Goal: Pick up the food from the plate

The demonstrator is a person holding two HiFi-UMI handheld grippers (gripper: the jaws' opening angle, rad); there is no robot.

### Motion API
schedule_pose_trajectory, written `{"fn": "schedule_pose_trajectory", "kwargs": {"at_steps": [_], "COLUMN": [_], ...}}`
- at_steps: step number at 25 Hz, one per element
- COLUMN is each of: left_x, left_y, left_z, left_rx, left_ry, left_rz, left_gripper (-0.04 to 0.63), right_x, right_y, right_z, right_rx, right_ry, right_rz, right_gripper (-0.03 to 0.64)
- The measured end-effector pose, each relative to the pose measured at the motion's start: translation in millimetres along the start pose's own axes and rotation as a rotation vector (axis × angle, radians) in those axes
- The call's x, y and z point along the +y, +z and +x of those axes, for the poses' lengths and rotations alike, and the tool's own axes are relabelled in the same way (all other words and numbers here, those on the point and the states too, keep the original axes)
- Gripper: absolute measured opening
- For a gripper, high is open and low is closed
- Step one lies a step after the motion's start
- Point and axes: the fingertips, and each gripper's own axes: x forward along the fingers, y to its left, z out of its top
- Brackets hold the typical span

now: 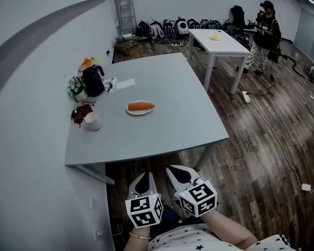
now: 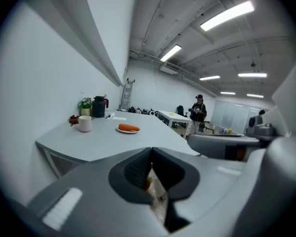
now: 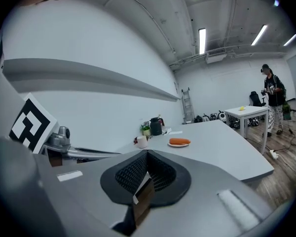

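Observation:
An orange carrot (image 1: 141, 106) lies on a small white plate (image 1: 139, 112) near the middle of the grey table (image 1: 167, 124). The carrot (image 2: 129, 128) also shows far off in the left gripper view, and the carrot (image 3: 179, 141) likewise in the right gripper view. Both grippers are held low in front of the person's body, short of the table's near edge and well away from the plate. My left gripper (image 1: 143, 177) is shut with nothing in it. Beside it my right gripper (image 1: 174, 169) is shut and empty too.
A white mug (image 1: 92, 122), a black kettle (image 1: 93, 80), a potted plant (image 1: 76, 89) and a paper (image 1: 125, 83) sit along the table's left side by the wall. Further back are a white table (image 1: 217, 41), a standing person (image 1: 264, 35), and cables on the wooden floor.

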Motion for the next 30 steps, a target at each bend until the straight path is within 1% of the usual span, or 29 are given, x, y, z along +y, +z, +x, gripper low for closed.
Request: {"fn": "schedule_pose_trajectory", "kwargs": {"at_steps": [7, 9, 13, 17, 21, 27, 30], "left_x": [34.2, 45.7, 70.3, 101.1, 124.1, 147.0, 155.3], "left_y": [20.8, 34.0, 69.6, 96.3, 115.1, 119.5, 115.6], "left_z": [72.9, 99.8, 149.7, 199.1, 244.3, 296.3, 315.9], "left_rx": [0.010, -0.003, -0.020, -0.002, 0.013, 0.063, 0.098], "left_ry": [0.017, 0.008, -0.015, -0.014, -0.021, -0.040, -0.042], "left_rz": [-0.018, -0.005, 0.030, 0.023, 0.023, 0.021, 0.018], "left_gripper": [0.008, 0.008, 0.008, 0.008, 0.008, 0.008, 0.008], "right_x": [-36.1, -49.5, -67.7, -85.8, -101.6, -137.2, -154.8], "right_y": [2.6, 9.6, 31.3, 49.6, 50.2, 36.0, 20.7], "right_z": [68.1, 95.8, 158.4, 219.7, 277.3, 358.6, 392.2], "right_rx": [0.044, 0.051, 0.106, 0.153, 0.235, 0.362, 0.476], "right_ry": [0.010, 0.018, 0.077, 0.083, 0.118, 0.148, 0.192], "right_rz": [-0.007, -0.014, -0.058, -0.125, -0.203, -0.396, -0.460], "right_gripper": [-0.002, -0.002, -0.002, -0.002, -0.002, 0.000, 0.043]}}
